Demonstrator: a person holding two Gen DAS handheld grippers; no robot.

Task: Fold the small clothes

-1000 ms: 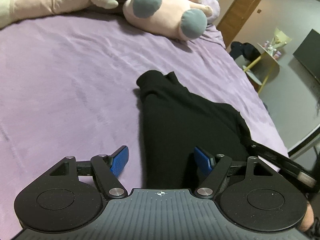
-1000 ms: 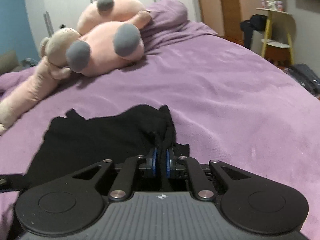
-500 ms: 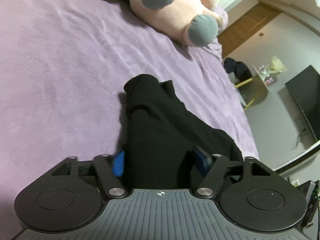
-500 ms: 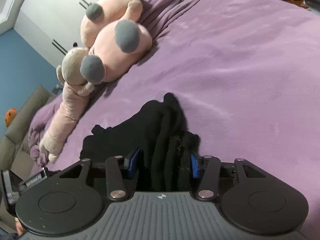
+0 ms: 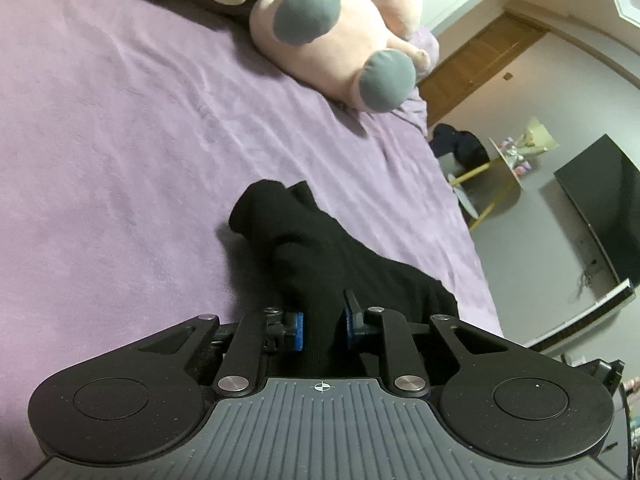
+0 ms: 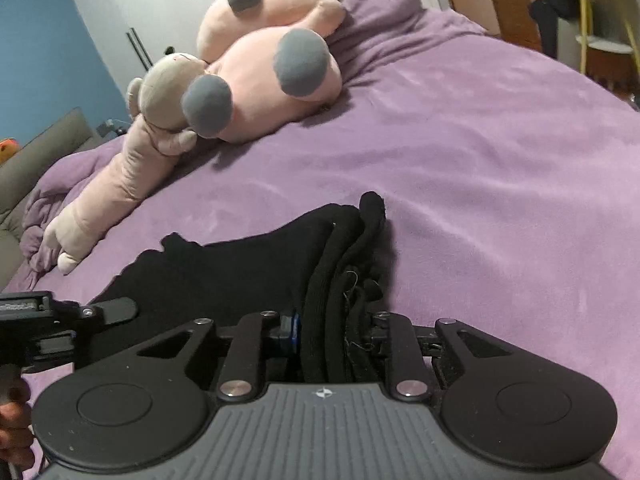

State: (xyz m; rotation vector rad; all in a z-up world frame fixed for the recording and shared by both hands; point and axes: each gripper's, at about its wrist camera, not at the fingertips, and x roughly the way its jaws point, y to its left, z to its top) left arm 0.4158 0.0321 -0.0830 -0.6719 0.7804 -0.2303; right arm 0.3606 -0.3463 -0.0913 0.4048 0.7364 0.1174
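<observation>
On the purple bed (image 5: 120, 128), near its foot edge, both the left gripper (image 5: 321, 326) and right gripper (image 6: 334, 334) are closing on bunched folds of the black garment (image 5: 320, 248); an even, level lift should keep the fold square.

One black garment (image 5: 320, 264), two grippers: left gripper (image 5: 322, 322), right gripper (image 6: 332, 330); two plush toys (image 6: 260, 80), one bed (image 6: 480, 160).

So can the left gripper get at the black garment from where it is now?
Probably yes: the left gripper already has a fold of the black garment between its closing jaws, blue pads at the cloth on both sides, nothing in between. The right gripper is closing on the bunched edge.
</observation>
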